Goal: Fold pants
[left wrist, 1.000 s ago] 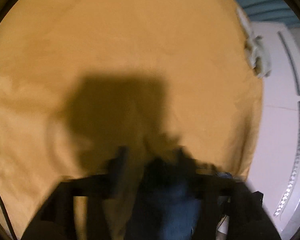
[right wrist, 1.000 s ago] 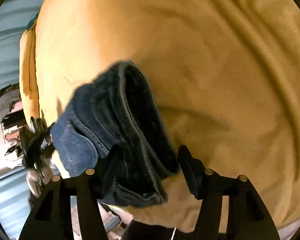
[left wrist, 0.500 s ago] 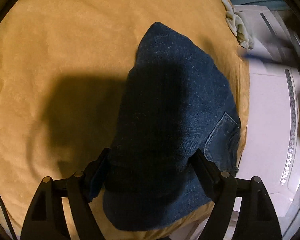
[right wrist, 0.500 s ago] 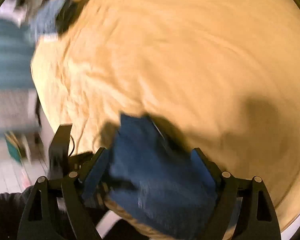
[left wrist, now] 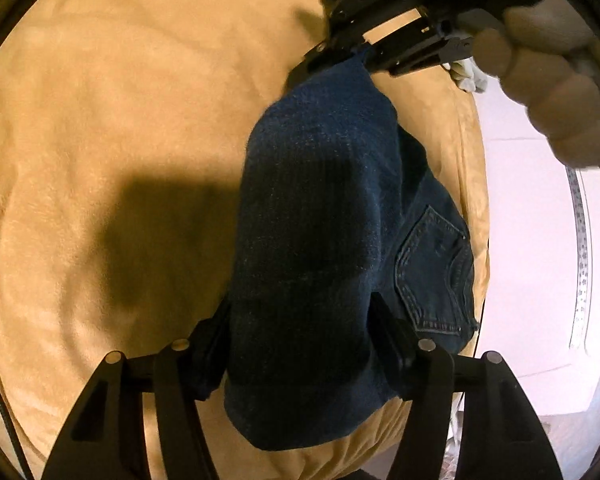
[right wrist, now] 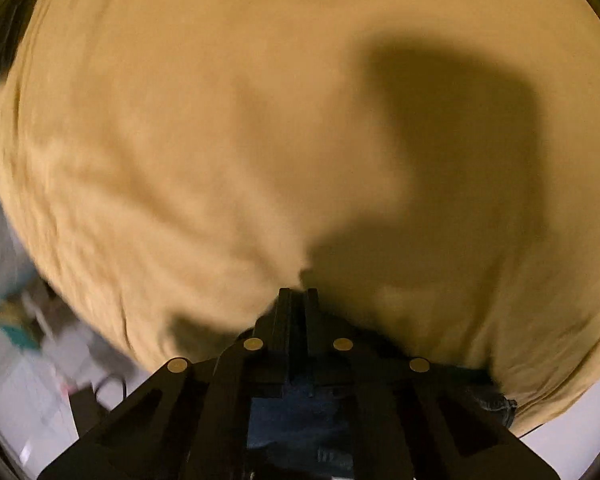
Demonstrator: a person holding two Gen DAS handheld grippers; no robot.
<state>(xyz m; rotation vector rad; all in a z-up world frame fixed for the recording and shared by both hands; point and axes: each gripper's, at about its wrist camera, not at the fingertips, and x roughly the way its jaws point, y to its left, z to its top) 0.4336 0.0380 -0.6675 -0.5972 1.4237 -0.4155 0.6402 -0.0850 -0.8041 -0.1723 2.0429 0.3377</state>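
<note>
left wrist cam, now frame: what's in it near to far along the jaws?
left gripper with its jaws wide either side of the jeans → folded jeans on the tan blanket → right gripper, jaws pinched on the jeans' far tip.

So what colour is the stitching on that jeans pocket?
Pale, light-coloured thread on the back pocket of the dark blue jeans; clearest in the left wrist view.
</note>
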